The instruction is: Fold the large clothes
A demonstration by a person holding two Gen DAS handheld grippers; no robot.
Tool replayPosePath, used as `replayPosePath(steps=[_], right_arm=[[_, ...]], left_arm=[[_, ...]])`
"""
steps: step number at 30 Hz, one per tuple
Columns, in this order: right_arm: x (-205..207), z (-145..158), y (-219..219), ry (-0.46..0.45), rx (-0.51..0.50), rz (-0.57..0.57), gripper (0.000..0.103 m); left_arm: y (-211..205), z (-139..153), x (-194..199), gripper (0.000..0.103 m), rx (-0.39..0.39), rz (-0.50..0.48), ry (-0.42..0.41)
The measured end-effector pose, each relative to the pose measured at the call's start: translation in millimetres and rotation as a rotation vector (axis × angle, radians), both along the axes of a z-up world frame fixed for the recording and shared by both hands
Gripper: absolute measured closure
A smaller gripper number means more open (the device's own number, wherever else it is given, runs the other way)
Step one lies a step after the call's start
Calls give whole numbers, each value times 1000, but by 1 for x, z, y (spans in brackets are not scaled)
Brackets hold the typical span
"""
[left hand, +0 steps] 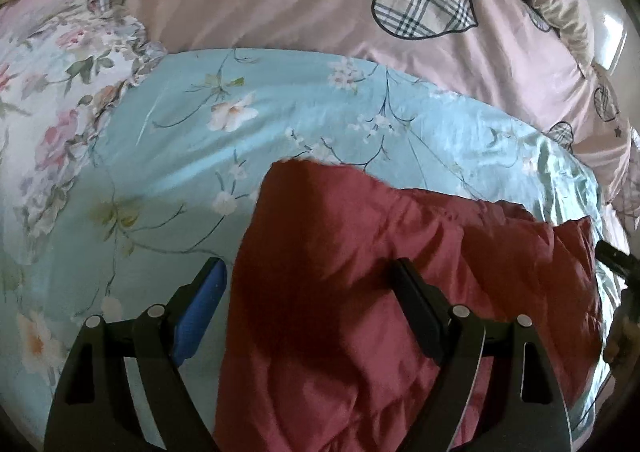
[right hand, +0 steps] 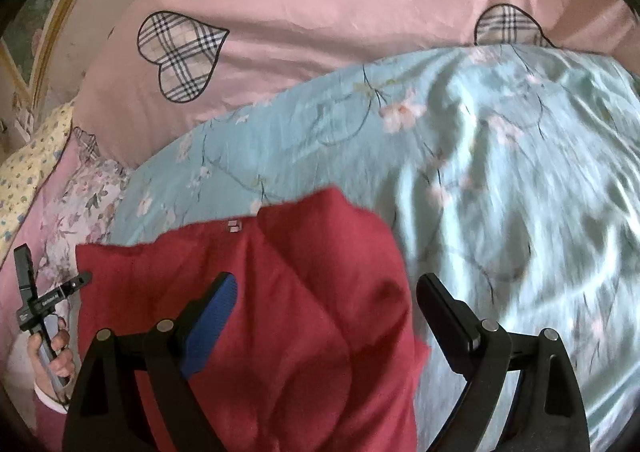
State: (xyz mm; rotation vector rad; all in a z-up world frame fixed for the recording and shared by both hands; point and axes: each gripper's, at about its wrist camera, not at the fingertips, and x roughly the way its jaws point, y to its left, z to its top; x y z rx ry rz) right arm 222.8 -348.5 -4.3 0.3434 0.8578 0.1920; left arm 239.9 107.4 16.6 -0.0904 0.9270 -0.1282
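A dark red garment (left hand: 384, 260) lies folded on a light blue floral quilt (left hand: 192, 140). In the left wrist view my left gripper (left hand: 308, 272) is open, its fingers straddling the garment's left edge just above it. In the right wrist view the same red garment (right hand: 280, 292) lies below my right gripper (right hand: 324, 288), which is open over the garment's right part. The left gripper (right hand: 86, 277) shows there at the left, held in a hand at the garment's left edge. A small white label (right hand: 235, 226) sits near the garment's far edge.
The blue quilt (right hand: 500, 172) lies on a pink bed cover with plaid hearts (left hand: 320, 0). A pink floral cloth (left hand: 52, 100) lies at the left. A yellow flowered pillow (right hand: 28, 168) and a framed wall edge (right hand: 60, 24) are at the far left.
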Motion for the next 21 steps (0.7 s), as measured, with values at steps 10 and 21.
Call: replayPosePath(steps=[10,21], right_arm=[[13,-5,19,12,-99,30,89],[25,17,22,-92,-238,-90,94]], left_arm=[[-15,-10,12,86,71,-34,2],[-22,6,43,90,74,19,-35]])
